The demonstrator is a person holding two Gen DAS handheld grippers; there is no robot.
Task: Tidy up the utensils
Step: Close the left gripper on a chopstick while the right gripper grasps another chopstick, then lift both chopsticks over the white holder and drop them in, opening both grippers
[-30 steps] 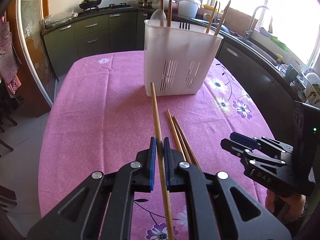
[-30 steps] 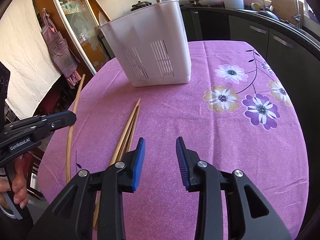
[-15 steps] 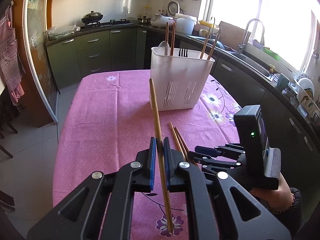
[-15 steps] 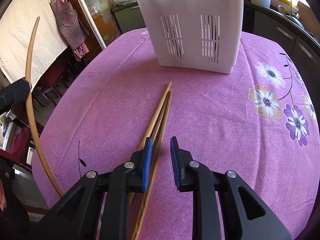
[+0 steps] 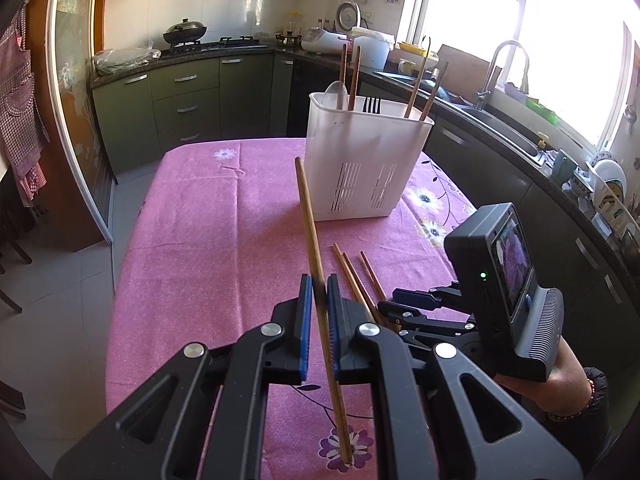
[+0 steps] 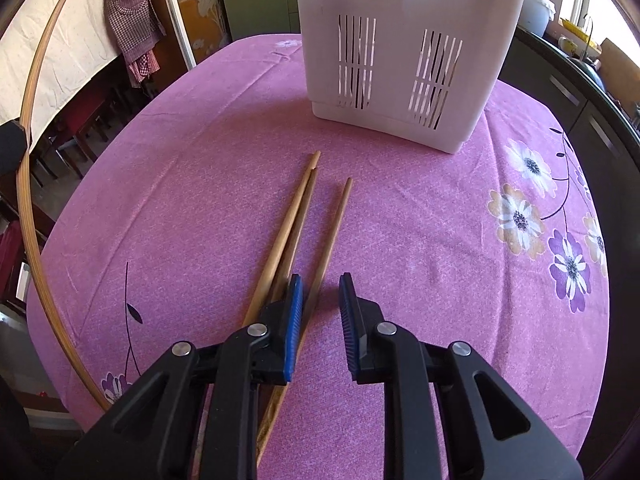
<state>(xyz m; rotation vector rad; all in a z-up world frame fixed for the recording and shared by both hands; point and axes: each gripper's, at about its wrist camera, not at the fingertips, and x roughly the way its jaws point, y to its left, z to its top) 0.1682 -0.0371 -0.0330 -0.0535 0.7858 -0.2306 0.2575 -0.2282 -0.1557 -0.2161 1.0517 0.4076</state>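
Note:
My left gripper (image 5: 318,300) is shut on a long wooden chopstick (image 5: 310,220), held above the pink tablecloth and pointing toward the white utensil holder (image 5: 364,164). The holder holds a spoon, a fork and several chopsticks. Three chopsticks (image 6: 304,224) lie side by side on the cloth in front of the holder (image 6: 404,52). My right gripper (image 6: 320,304) is open, low over their near ends, with the rightmost chopstick (image 6: 332,232) running between the jaws. The held chopstick also shows at the left edge of the right wrist view (image 6: 30,92).
The table (image 5: 200,240) has a pink flowered cloth. Dark kitchen cabinets and a counter with a sink (image 5: 500,116) run behind and to the right. A checked apron (image 6: 132,20) hangs at the left. Chairs stand beside the table's left edge.
My left gripper has lifted the chopstick up and back from the table. My right gripper has moved left over the three chopsticks, narrowed, then opened a little; one chopstick has parted from the others.

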